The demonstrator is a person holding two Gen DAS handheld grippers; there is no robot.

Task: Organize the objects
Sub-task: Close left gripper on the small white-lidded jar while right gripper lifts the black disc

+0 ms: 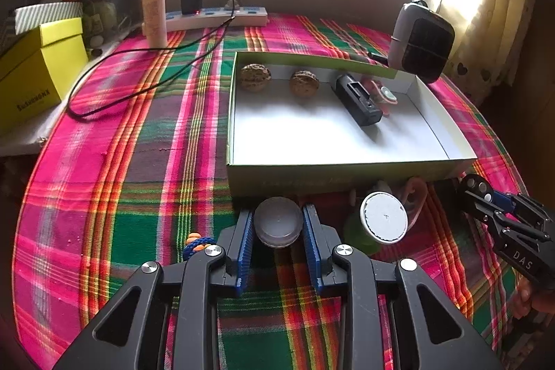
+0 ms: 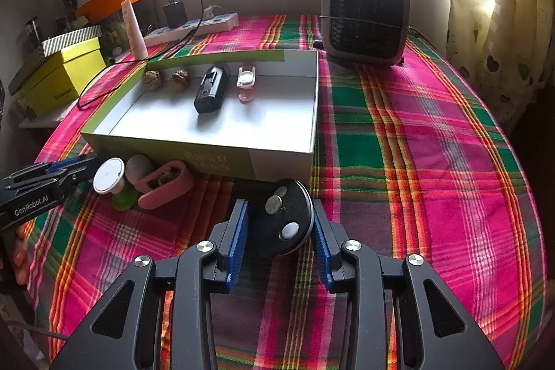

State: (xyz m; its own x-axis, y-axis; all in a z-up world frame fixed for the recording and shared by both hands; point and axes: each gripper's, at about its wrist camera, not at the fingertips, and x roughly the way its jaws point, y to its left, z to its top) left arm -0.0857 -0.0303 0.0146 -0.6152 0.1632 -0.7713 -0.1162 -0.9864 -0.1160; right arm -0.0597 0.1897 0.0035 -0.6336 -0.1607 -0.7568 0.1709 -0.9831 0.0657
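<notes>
Box (image 2: 277, 158) holds two walnuts (image 2: 152, 79), one charger (image 2: 210, 89).

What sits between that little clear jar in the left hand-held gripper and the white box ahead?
Nothing visible. The clear jar sits between the left hand-held gripper fingers, just short of the box's near wall, which it must clear.

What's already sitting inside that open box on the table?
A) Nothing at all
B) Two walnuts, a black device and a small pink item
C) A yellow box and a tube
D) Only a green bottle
B: inside the open box, along its far wall, lie two walnuts, a black device and a small pink item; the green bottle stands outside, on the cloth in front of the box.
</notes>
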